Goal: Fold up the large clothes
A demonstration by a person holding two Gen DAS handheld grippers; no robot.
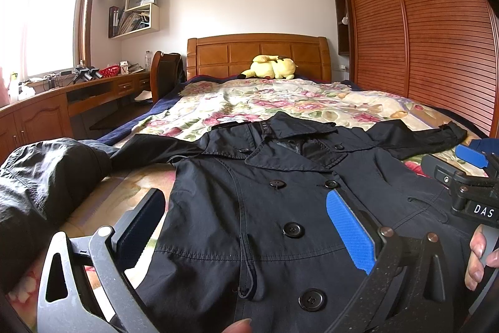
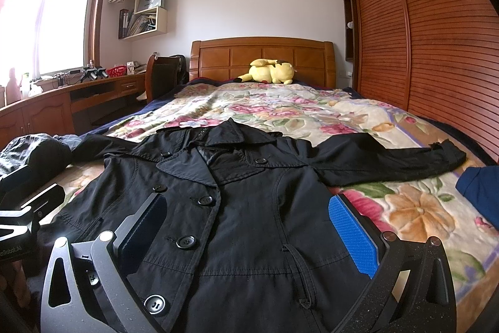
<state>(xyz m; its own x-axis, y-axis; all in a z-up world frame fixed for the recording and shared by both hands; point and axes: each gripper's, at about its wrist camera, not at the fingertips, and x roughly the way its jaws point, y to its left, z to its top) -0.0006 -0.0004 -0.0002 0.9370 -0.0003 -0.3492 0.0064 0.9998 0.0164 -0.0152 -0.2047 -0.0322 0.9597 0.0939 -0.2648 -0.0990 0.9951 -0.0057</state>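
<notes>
We record one black double-breasted trench coat with dark round buttons (image 2: 246,208), laid front-up and flat on the near half of the bed, collar toward the far headboard, hem toward us. Its right-side sleeve (image 2: 389,158) stretches out to the right over the quilt; the left-side sleeve (image 1: 149,149) runs left toward a rumpled dark grey garment (image 1: 40,177) bunched at the near left edge.

Left gripper (image 1: 246,227): jaws spread wide, one dark pad (image 1: 137,227) over the quilt just beside the coat's left edge, one blue textured pad (image 1: 349,230) over the coat's front; nothing held. Right gripper (image 2: 249,230): jaws likewise wide apart, dark pad (image 2: 143,227) over the coat's buttoned front, blue pad (image 2: 355,236) at the coat's right edge; nothing held. Whether the pads touch the cloth we cannot tell.

Under the coat: a cream quilt printed with pink and orange flowers (image 2: 312,111), covering the bed. A dark blue cloth (image 2: 480,186) lies at the near right edge.

Far end: a carved wooden headboard (image 2: 262,58) with a yellow plush toy (image 2: 271,71) lying before it.

Right: slatted reddish-brown wardrobe doors (image 2: 421,36).

Left: a wooden desk (image 2: 46,105) under a bright window (image 2: 40,21), bearing a red basket (image 2: 116,71) and small clutter; white wall shelves (image 2: 146,11) above.
</notes>
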